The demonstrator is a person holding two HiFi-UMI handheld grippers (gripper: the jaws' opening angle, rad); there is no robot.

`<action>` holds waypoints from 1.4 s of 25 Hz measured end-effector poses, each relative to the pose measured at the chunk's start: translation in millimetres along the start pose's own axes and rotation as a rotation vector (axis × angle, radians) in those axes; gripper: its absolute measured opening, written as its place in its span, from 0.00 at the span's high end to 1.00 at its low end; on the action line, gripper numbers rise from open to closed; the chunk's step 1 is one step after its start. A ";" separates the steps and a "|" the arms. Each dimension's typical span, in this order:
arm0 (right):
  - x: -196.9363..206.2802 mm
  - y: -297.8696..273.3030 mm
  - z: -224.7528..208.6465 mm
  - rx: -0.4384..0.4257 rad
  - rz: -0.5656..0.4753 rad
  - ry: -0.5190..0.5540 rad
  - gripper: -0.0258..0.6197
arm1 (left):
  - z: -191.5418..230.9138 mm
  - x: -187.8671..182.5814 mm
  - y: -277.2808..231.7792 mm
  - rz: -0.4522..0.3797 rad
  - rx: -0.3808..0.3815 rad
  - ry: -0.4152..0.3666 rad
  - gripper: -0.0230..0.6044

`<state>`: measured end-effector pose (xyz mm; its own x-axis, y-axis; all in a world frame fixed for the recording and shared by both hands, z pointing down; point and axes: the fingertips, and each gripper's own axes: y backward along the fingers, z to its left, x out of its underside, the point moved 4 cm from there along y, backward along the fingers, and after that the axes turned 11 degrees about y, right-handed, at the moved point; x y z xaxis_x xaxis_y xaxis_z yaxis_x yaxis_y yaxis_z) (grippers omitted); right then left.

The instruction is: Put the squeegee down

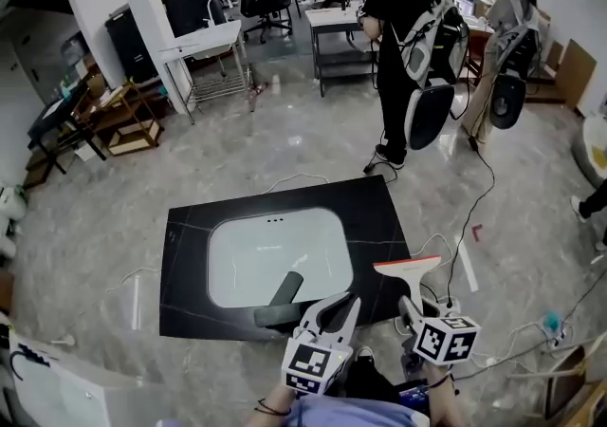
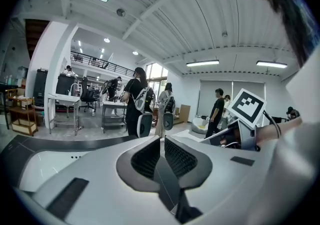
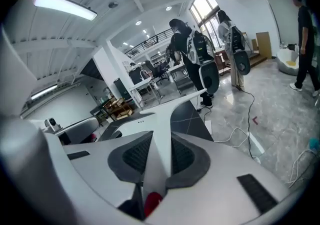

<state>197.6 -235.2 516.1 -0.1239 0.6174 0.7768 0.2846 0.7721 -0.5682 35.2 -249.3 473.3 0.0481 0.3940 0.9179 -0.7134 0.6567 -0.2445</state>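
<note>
A person's right hand-held gripper [image 1: 414, 313] is clamped on the white plastic handle of a squeegee [image 1: 408, 273] with a red-edged blade. It holds the tool off the ground with the blade end pointing away from the person. In the head view the blade shows over the near right corner of a black stone-look slab [image 1: 190, 264] that lies flat on the grey marbled floor [image 1: 95, 226]. A white rectangular sink basin [image 1: 275, 250] is set into the slab.

The right gripper view shows the pads of that hand-held gripper [image 3: 161, 141] pressed on either side of the squeegee's handle [image 3: 162, 119]. The handle runs out between them towards the slab.

The left hand-held gripper [image 1: 340, 309] hovers just beside the right one, over the slab's near edge. In its own view the left hand-held gripper [image 2: 161, 139] has its jaws together with nothing between them.

A dark cylindrical object [image 1: 280, 300] lies across the basin's near rim. White cables [image 1: 446, 254] trail over the floor to the right. Further back, people wearing backpacks [image 1: 403, 27] stand near metal tables.
</note>
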 end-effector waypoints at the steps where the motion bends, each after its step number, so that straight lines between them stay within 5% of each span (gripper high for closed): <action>1: -2.8 -6.2 -4.5 -0.013 0.007 0.013 0.84 | -0.8 -0.6 -4.1 -0.001 -0.010 -0.003 0.90; 17: -7.2 -128.9 -31.6 -0.260 0.158 0.249 0.84 | 9.3 2.3 -31.4 -0.003 -0.166 0.033 0.90; 21: 1.0 -157.3 -28.1 -0.328 0.188 0.210 0.84 | 14.4 2.0 -31.0 -0.005 -0.196 0.037 0.90; 35: 39.0 -201.1 -42.0 -0.229 0.335 0.271 0.84 | 27.4 0.1 -9.9 -0.011 -0.278 0.053 0.90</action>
<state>175.5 -372.7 672.1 0.2537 0.7413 0.6214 0.4718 0.4660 -0.7485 23.1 -273.4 484.4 0.0966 0.4136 0.9053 -0.4936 0.8098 -0.3173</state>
